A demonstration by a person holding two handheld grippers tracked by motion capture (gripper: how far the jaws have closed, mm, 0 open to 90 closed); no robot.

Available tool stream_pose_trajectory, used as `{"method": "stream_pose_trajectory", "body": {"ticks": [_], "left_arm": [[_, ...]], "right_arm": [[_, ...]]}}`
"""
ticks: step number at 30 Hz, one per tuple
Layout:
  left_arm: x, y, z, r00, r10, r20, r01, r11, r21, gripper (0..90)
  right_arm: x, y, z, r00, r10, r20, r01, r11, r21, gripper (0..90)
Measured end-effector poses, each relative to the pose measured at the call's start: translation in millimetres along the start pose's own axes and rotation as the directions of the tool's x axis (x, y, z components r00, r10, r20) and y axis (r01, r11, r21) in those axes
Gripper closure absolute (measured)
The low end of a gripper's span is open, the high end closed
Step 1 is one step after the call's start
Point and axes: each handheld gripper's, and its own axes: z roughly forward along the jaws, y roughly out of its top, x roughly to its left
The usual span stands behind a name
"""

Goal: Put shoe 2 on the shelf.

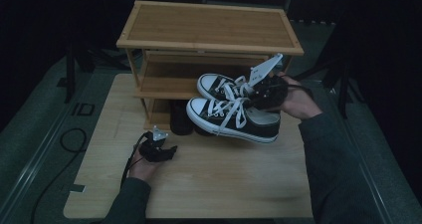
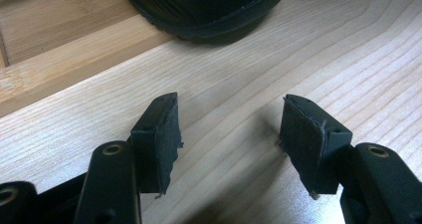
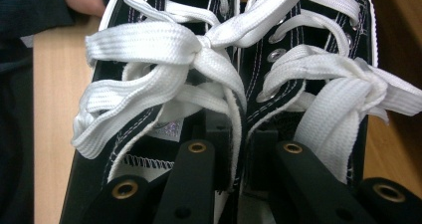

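At lower left of the high view, the left tool [image 1: 171, 150] rests on the table [image 1: 224, 184], released, nothing between its pads [image 2: 157, 139]. Right of centre, the right tool [image 1: 261, 92] is clenched on the inner collars of the two sneakers [image 1: 234, 117], carrying the pair in the air before the shoe rack [image 1: 209, 27]. Good practice, I judge: keep the pinch firm, hold the soles level, steer the toes onto the rack's middle shelf [image 1: 164, 87], clear of the dark shoes [image 1: 181, 117] below.
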Motion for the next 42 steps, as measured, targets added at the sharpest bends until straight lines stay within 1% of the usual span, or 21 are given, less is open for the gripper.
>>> {"method": "stream_pose_trajectory", "body": {"ticks": [5, 7, 12, 18, 21, 22, 25, 28, 29, 30, 33, 34, 36, 37, 38, 39, 40, 41, 42], "left_arm": [[0.1, 0.0, 0.0, 1.0000, 0.001, 0.000, -0.001, 1.0000, 0.001, 40.9], [0.1, 0.0, 0.0, 1.0000, 0.001, 0.000, -0.001, 1.0000, 0.000, 40.9], [0.1, 0.0, -0.1, 1.0000, 0.001, 0.002, -0.001, 1.0000, 0.000, 40.9], [0.0, 0.0, -0.1, 1.0000, -0.001, 0.002, 0.001, 1.0000, -0.001, 40.9], [0.2, 0.0, -0.3, 1.0000, 0.003, 0.002, -0.003, 1.0000, 0.001, 40.9], [0.2, 0.0, -0.3, 1.0000, 0.003, 0.002, -0.003, 1.0000, 0.002, 40.9], [0.2, -0.1, -0.2, 1.0000, 0.003, 0.001, -0.003, 1.0000, 0.000, 40.9], [0.2, -0.1, -0.3, 1.0000, 0.003, 0.002, -0.003, 1.0000, 0.001, 40.9], [0.2, -0.1, -0.3, 1.0000, 0.003, 0.002, -0.003, 1.0000, 0.001, 40.9], [0.1, -0.1, -0.3, 1.0000, 0.003, 0.003, -0.003, 1.0000, 0.002, 40.9], [0.2, -0.1, -0.3, 1.0000, 0.003, 0.003, -0.003, 1.0000, 0.002, 40.9], [0.2, -0.1, -0.3, 1.0000, 0.003, 0.004, -0.003, 1.0000, 0.002, 40.9], [0.1, -0.1, -0.3, 1.0000, 0.003, 0.003, -0.003, 1.0000, 0.002, 40.9], [0.1, -0.1, -0.3, 1.0000, 0.003, 0.003, -0.003, 1.0000, 0.001, 40.9], [0.1, -0.1, -0.3, 1.0000, 0.003, 0.003, -0.003, 1.0000, 0.001, 40.9], [0.1, -0.1, -0.3, 1.0000, 0.003, 0.003, -0.003, 1.0000, 0.002, 40.9], [0.0, -0.1, -0.4, 1.0000, 0.003, 0.003, -0.003, 1.0000, 0.003, 40.9], [0.0, -0.1, -0.5, 1.0000, 0.003, 0.003, -0.003, 1.0000, 0.003, 40.9], [0.0, -0.2, -0.4, 1.0000, 0.002, 0.005, -0.002, 1.0000, 0.000, 40.9]], "right_arm": [[-5.5, 7.1, 3.8, 1.0000, -0.004, 0.007, 0.004, 1.000, 0.016, 84.3], [-7.6, 9.1, 5.7, 1.0000, -0.001, 0.006, 0.001, 1.000, 0.017, 84.3], [-12.7, 14.5, 10.0, 0.9997, 0.009, 0.023, -0.009, 1.000, 0.014, 84.3], [-19.0, 21.0, 15.1, 0.9984, 0.039, 0.042, -0.039, 0.999, 0.011, 84.3], [-20.0, 23.6, 17.1, 0.9970, 0.055, 0.055, -0.056, 0.998, 0.013, 84.2], [-19.9, 26.2, 19.0, 0.9947, 0.070, 0.075, -0.072, 0.997, 0.015, 84.2], [-20.0, 29.7, 22.1, 0.9881, 0.109, 0.109, -0.111, 0.994, 0.014, 84.2], [-20.6, 31.5, 25.5, 0.9777, 0.146, 0.151, -0.148, 0.989, 0.002, 84.2], [-20.6, 31.5, 25.5, 0.9777, 0.146, 0.151, -0.148, 0.989, 0.002, 84.2], [-21.4, 32.8, 27.5, 0.9674, 0.179, 0.179, -0.181, 0.983, -0.005, 84.2], [-22.8, 33.9, 30.1, 0.9568, 0.210, 0.201, -0.212, 0.977, -0.008, 84.2], [-23.2, 34.2, 31.1, 0.9535, 0.224, 0.202, -0.226, 0.974, -0.010, 84.1], [-22.5, 35.1, 33.5, 0.9466, 0.237, 0.218, -0.241, 0.970, -0.009, 83.9], [-22.1, 35.6, 34.4, 0.9442, 0.242, 0.224, -0.246, 0.969, -0.008, 83.9], [-22.1, 35.6, 34.4, 0.9442, 0.242, 0.224, -0.246, 0.969, -0.008, 83.9], [-21.2, 36.4, 36.2, 0.9398, 0.249, 0.234, -0.254, 0.967, -0.007, 83.9], [-21.0, 37.2, 38.9, 0.9315, 0.269, 0.245, -0.275, 0.961, -0.010, 83.9], [-20.8, 37.8, 40.3, 0.9275, 0.279, 0.248, -0.285, 0.958, -0.014, 83.9], [-20.0, 38.5, 42.1, 0.9216, 0.293, 0.254, -0.299, 0.954, -0.016, 83.9]]}}
